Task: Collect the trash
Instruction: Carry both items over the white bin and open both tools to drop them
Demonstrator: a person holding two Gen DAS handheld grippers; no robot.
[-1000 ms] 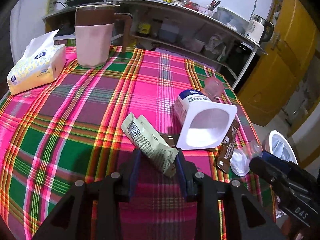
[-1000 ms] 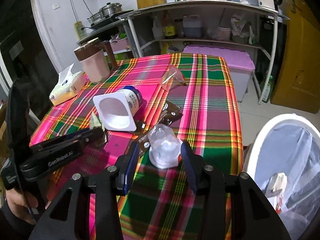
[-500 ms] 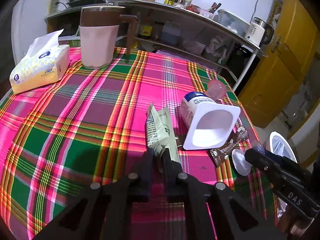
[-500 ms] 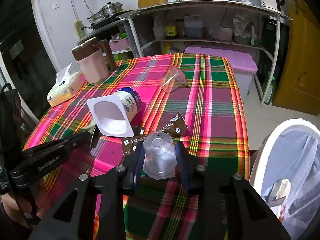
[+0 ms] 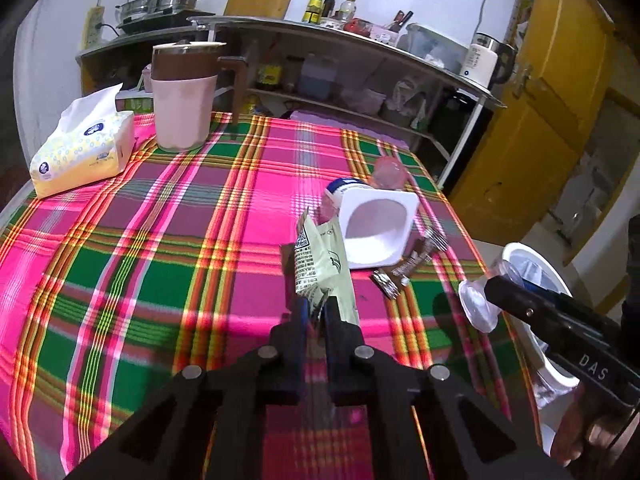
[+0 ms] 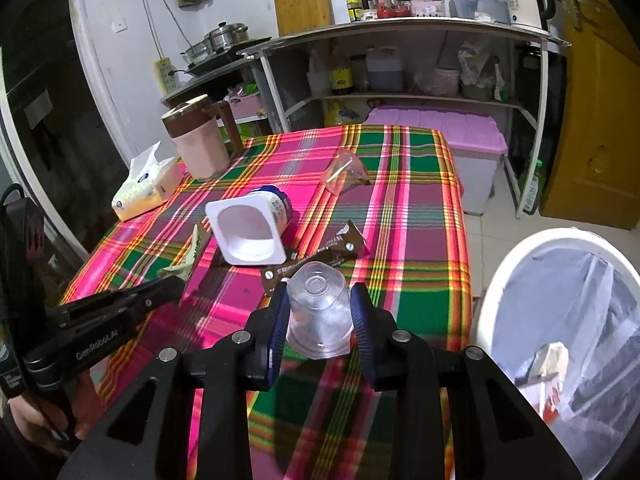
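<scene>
My left gripper (image 5: 316,308) is shut on a pale green wrapper (image 5: 320,264) and holds it upright above the plaid tablecloth (image 5: 160,240). My right gripper (image 6: 320,316) is shut on a clear plastic cup (image 6: 318,312), lifted over the table's near edge; the cup also shows in the left wrist view (image 5: 478,306). On the cloth lie a white yogurt tub (image 6: 250,226) on its side, a brown wrapper (image 6: 320,256) and a second clear cup (image 6: 344,170). A white trash bin (image 6: 560,340) with a liner stands on the floor at the right.
A pink jug (image 5: 184,96) and a tissue pack (image 5: 82,144) stand at the table's far left. A metal shelf unit (image 6: 400,64) and a purple-lidded box (image 6: 460,140) stand behind the table. A yellow door (image 6: 600,100) is at the right.
My left gripper closed on the green wrapper and lifted it upright. My right gripper closed on the clear cup and raised it off the cloth, moving back toward the table edge.
</scene>
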